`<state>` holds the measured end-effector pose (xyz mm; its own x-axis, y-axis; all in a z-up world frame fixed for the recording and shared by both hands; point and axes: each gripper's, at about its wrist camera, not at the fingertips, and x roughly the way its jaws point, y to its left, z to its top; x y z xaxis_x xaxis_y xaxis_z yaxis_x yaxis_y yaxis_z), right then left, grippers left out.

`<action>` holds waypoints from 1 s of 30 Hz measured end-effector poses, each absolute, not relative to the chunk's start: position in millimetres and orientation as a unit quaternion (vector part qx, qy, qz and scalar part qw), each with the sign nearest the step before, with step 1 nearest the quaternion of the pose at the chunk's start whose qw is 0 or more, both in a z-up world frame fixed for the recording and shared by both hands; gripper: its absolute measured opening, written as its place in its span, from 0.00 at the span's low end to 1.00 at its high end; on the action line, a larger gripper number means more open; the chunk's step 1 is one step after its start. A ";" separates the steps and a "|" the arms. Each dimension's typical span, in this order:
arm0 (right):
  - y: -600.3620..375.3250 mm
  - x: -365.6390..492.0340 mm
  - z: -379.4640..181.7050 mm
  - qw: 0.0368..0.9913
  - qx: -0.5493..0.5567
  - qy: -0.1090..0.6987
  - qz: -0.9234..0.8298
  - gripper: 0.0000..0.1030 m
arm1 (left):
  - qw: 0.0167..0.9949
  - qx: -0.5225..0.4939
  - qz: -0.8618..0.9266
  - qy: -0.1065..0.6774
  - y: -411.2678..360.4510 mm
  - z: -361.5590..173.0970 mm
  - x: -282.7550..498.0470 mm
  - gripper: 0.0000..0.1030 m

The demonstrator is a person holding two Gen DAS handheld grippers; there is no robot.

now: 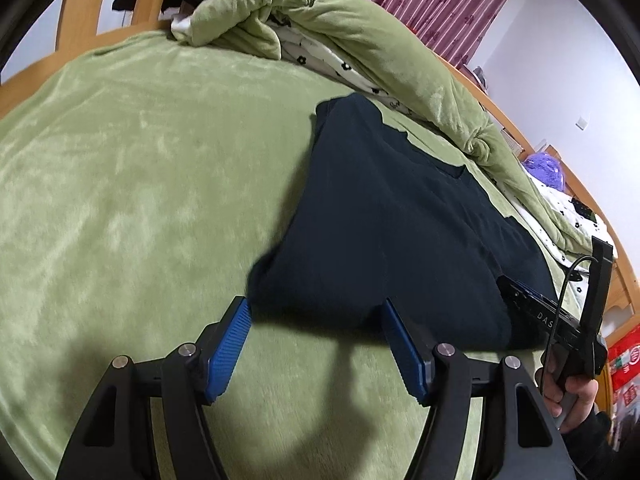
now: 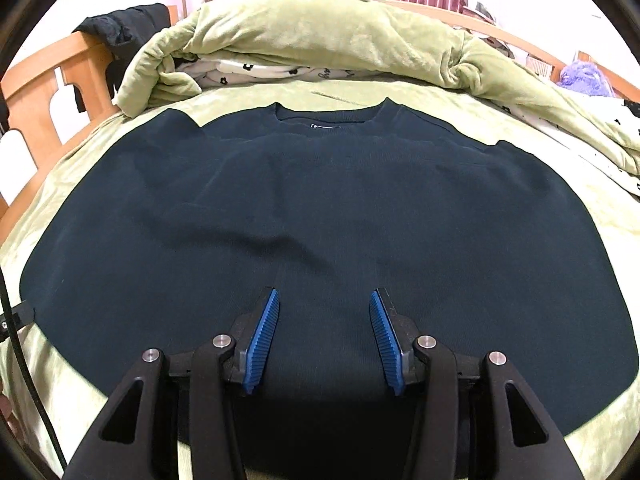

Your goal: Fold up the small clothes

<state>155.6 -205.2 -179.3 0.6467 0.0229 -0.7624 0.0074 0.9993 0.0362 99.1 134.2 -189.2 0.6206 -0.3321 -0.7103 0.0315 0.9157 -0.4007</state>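
Green plush bedspread (image 1: pixel 120 168), wooden bedframe (image 2: pixel 44 92)

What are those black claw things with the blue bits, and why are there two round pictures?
They are tongs that a person holds, one in each hand. Each carries a small camera looking out along its blue pads, so you get two round pictures. One is from the left tongs, where you also see the person's hand gripping the right tongs. The other is from the right tongs. A dark T-shirt lies spread flat on a green blanket covering a bed, with a bunched-up quilt behind it. Both tongs are open and hold nothing yet; the job is folding the shirt.
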 end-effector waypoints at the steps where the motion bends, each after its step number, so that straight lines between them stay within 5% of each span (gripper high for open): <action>1: -205.3 152.8 -178.9 0.907 0.018 0.421 0.005 0.45 | 0.880 -0.180 -0.107 0.427 133.1 -190.6 97.1 0.64; 12: -213.0 121.3 -177.1 0.896 0.019 0.442 0.029 0.45 | 0.850 -0.253 -0.124 0.444 116.8 -204.6 113.4 0.64; 14: -222.2 108.8 -173.6 0.894 0.034 0.445 0.038 0.45 | 0.842 -0.284 -0.112 0.444 118.6 -205.8 126.0 0.54; 16: -232.4 94.6 -164.9 0.897 0.039 0.438 0.044 0.44 | 0.834 -0.306 -0.087 0.452 118.2 -206.5 139.5 0.19; 17: -237.8 89.0 -160.1 0.900 0.038 0.433 0.043 0.44 | 0.832 -0.315 -0.076 0.450 116.6 -203.0 144.8 0.12; 30: -417.5 25.3 -89.8 0.927 0.054 0.363 -0.081 0.44 | 0.924 -0.114 -0.136 0.339 -105.6 -21.7 148.5 0.09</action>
